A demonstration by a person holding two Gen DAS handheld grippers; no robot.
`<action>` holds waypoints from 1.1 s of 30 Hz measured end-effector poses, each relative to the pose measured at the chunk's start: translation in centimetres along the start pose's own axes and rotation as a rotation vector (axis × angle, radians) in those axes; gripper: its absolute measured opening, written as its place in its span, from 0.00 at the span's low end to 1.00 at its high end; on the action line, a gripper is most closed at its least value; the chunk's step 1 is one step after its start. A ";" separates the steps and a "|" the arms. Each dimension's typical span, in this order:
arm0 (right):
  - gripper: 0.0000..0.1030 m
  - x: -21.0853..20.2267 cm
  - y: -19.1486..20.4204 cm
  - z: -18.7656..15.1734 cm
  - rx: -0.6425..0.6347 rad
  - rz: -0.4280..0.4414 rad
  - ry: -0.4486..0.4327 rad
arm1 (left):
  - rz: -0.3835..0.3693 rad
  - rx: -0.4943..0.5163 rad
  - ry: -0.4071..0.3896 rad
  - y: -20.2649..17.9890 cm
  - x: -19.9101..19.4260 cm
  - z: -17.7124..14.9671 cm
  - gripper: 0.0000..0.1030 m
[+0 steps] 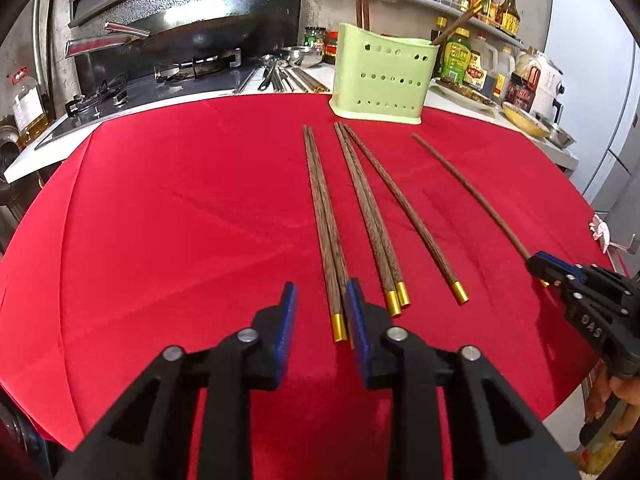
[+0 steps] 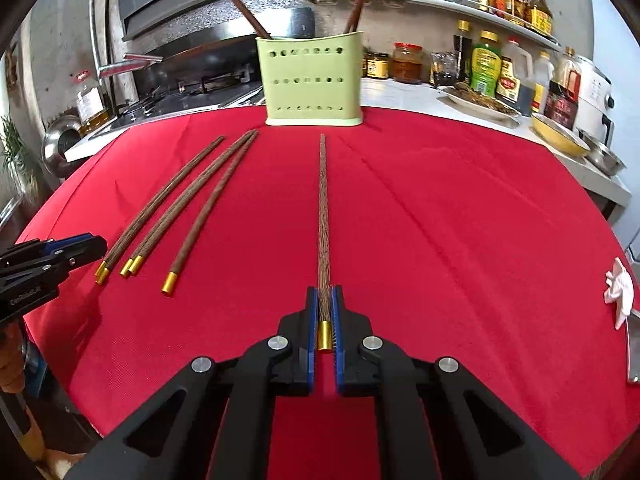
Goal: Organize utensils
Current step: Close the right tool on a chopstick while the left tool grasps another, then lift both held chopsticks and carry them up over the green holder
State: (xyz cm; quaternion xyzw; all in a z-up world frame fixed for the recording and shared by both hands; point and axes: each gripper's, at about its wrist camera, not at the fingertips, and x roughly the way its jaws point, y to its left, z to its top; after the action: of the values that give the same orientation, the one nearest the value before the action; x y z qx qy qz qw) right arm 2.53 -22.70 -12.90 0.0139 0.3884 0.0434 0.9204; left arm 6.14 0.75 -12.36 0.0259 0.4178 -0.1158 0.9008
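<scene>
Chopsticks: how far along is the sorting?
Done: a few chopsticks already stand in the green holder. In hand: the right tool is shut on a single chopstick. Left: five chopsticks lie on the red cloth; the left tool is open at the nearest pair.

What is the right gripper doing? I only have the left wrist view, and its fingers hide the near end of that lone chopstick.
Observer: The right gripper is shut on the lone chopstick. Its blue pads press both sides, and the gold cap sits between them, behind the fingertips.
Operator: Good. Which way up are the chopsticks already in the green holder? Their tops run out of my frame.
Observer: In the green holder they stand gold caps up. One chopstick leans left and the other leans right.
</scene>
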 end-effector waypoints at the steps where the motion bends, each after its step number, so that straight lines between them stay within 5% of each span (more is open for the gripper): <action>1: 0.07 0.0 -0.1 0.0 0.002 0.002 0.000 | 0.003 -0.002 0.006 -0.1 0.2 0.1 0.21; 6: 0.07 0.0 0.0 0.0 -0.007 -0.001 -0.003 | 0.003 -0.006 0.018 -0.3 0.6 0.4 0.20; 12: 0.07 0.1 0.2 0.1 -0.013 -0.004 -0.006 | 0.117 0.067 0.046 -1.0 1.0 0.2 0.20; 19: 0.09 -0.5 -0.6 -0.7 0.020 0.037 -0.028 | 0.058 0.031 0.043 0.5 -0.1 -0.7 0.15; 33: 0.09 -0.9 -0.3 -1.5 -0.008 0.024 -0.075 | 0.097 0.084 0.035 -0.6 0.1 -0.7 0.15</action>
State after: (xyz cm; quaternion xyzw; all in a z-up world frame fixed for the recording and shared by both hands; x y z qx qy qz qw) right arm 0.85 -23.11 -13.30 0.0165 0.3530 0.0556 0.9338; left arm 5.51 0.24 -12.85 0.0861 0.4264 -0.0890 0.8960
